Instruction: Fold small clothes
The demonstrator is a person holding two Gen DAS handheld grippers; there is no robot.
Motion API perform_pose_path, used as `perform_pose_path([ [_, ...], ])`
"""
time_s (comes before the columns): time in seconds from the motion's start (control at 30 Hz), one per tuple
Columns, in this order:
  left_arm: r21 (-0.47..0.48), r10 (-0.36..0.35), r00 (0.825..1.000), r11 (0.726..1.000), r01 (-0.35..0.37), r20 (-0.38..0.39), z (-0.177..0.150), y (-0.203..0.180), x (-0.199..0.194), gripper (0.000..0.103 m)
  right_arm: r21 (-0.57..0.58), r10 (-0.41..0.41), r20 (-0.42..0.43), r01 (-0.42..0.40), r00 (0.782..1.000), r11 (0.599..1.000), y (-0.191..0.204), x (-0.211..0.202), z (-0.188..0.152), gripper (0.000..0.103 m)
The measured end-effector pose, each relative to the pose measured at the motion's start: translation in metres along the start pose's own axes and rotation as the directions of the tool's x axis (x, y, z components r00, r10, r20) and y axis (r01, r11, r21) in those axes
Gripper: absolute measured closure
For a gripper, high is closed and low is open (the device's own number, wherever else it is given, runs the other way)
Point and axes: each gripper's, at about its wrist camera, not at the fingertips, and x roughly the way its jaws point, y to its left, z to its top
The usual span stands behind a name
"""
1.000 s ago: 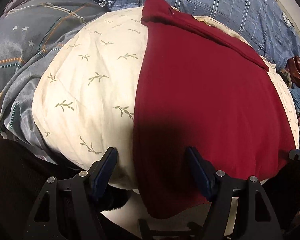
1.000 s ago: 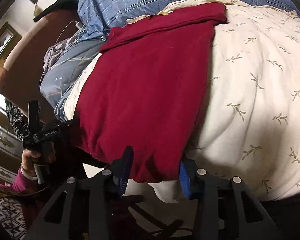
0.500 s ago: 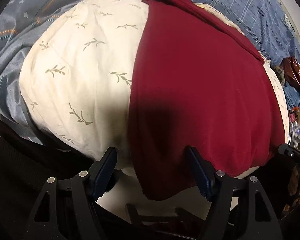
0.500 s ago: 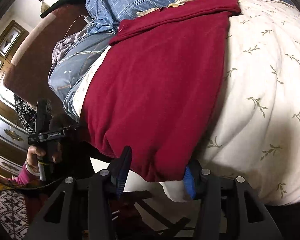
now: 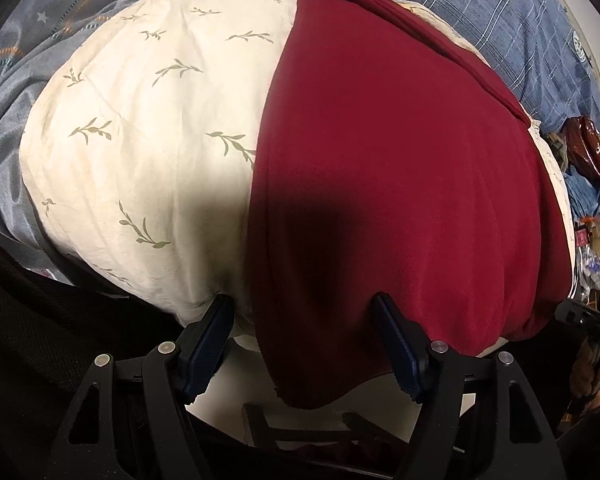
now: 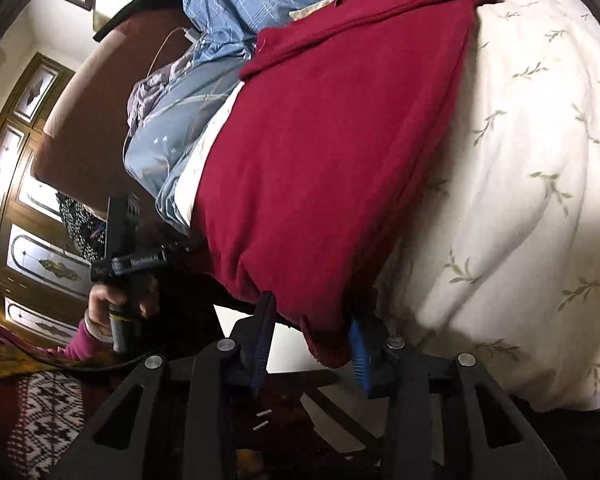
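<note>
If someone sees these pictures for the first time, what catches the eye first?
First, the dark red garment, spread over a cream leaf-print quilt, its near hem hanging off the edge. Then the two claws at that hem: the left claw stands wide around one corner, and the right claw is closing on the other.

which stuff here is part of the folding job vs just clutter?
In the job:
- red garment, hem hanging over the near edge
- left tool, open around the hem
- right tool, jaws closing, hem between them

Lying about:
- cream leaf-print duvet under the garment
- blue plaid bedding
- grey star-print bedding
- dark red bag
</note>
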Motion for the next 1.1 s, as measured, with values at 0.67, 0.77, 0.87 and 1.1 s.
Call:
perform_pose_path([
  [0.67,-0.010,-0.001,1.000,1.000,0.001,0.009,-0.005,-0.001,0.001,0.032,-0.072,-0.089,-0.015,0.088,0.996,0.993,0.016,0.008,-0.003,0.059],
  [0.77,-0.005,0.004,1.000,1.000,-0.004,0.009,-0.007,-0.004,0.001,0.035,-0.084,-0.091,-0.011,0.090,0.996,0.992,0.024,0.003,-0.004,0.048],
  [0.87,0.011,0.009,1.000,1.000,-0.009,0.012,-0.008,-0.010,0.001,0.042,-0.108,-0.130,-0.017,0.128,0.991,0.986,0.029,0.010,-0.005,0.043],
  [1.1,0.034,0.010,1.000,0.999,-0.010,0.003,-0.010,-0.018,-0.009,0.086,-0.005,-0.075,0.057,0.076,0.996,0.997,0.018,0.009,0.000,0.093],
])
